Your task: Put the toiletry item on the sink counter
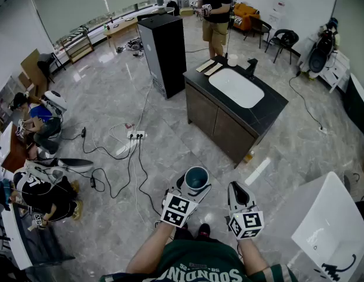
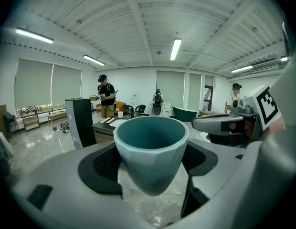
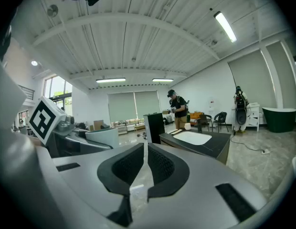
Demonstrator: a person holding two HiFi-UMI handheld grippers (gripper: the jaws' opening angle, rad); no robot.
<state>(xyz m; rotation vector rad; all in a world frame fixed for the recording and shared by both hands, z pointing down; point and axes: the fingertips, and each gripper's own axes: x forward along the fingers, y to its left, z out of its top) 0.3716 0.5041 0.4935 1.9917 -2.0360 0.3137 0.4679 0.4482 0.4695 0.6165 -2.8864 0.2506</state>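
A teal cup (image 1: 196,178) sits upright between the jaws of my left gripper (image 1: 195,185), low in the head view above the floor. In the left gripper view the cup (image 2: 150,151) fills the centre, and the left gripper (image 2: 150,165) is shut on its sides. My right gripper (image 1: 236,188) is beside it on the right. In its own view the right gripper (image 3: 146,162) is shut, with nothing between the pads. The dark sink counter (image 1: 270,107) with its white basin (image 1: 236,87) stands some way ahead across the floor.
A tall black cabinet (image 1: 164,51) stands left of the counter. Behind the counter is a standing person (image 1: 216,10). Wooden boards (image 1: 208,67), a white cup (image 1: 232,59) and a black faucet (image 1: 251,67) are on the counter. A power strip (image 1: 135,135) with cables lies on the floor.
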